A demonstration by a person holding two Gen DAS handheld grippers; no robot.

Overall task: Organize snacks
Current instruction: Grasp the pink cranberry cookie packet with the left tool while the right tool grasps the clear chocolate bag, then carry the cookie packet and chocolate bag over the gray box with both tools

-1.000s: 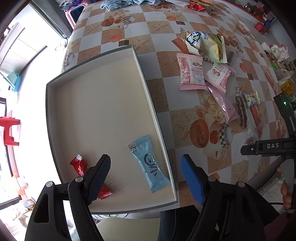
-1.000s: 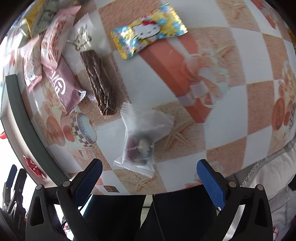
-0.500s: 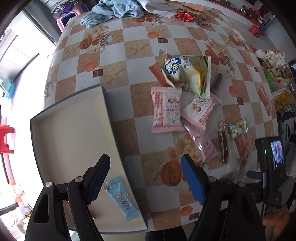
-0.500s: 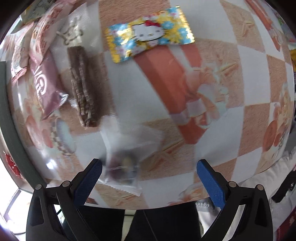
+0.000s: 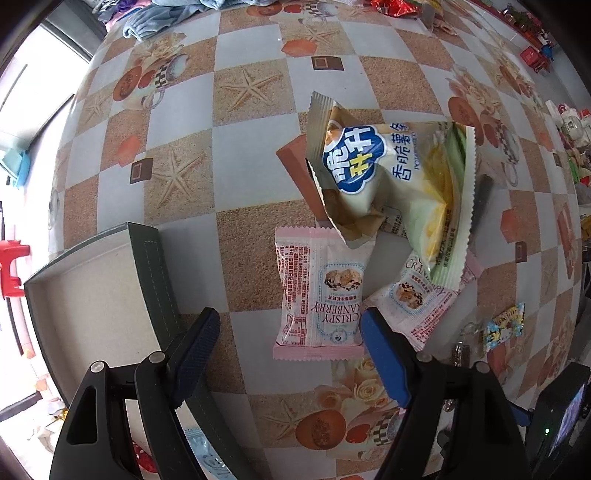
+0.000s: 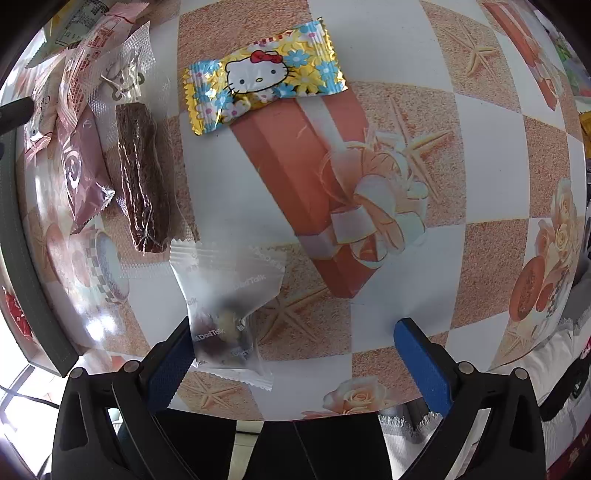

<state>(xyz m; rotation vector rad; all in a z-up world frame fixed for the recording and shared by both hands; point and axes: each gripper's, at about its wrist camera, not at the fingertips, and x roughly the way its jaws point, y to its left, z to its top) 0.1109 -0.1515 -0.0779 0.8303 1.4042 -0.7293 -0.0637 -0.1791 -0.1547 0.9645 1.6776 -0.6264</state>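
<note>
My left gripper (image 5: pixel 288 347) is open and empty above the table, just short of a pink Crispy Cranberry packet (image 5: pixel 317 288). A second pink packet (image 5: pixel 417 302) and a chips bag (image 5: pixel 391 177) lie beyond it. The shallow cardboard tray (image 5: pixel 151 266) is at the left; a light-blue packet (image 5: pixel 207 458) and a red one (image 5: pixel 144 461) in it show behind my fingers. My right gripper (image 6: pixel 295 354) is open and empty. A frosted clear snack bag (image 6: pixel 225 314) lies against its left finger (image 6: pixel 170 369). A Hello Kitty candy (image 6: pixel 262 81) and a brown bar (image 6: pixel 142 177) lie farther off.
A mauve packet (image 6: pixel 79 173) and pink packets (image 6: pixel 85 70) lie left of the brown bar. The tray's dark rim (image 6: pixel 22 258) runs down the left of the right wrist view. The table's front edge is just under my right gripper. Cloths (image 5: pixel 155 26) lie at the far side.
My left gripper has moved from over the tray rightward and forward to the pink packets. My right gripper has closed in on the frosted bag, which now lies by its left finger.
</note>
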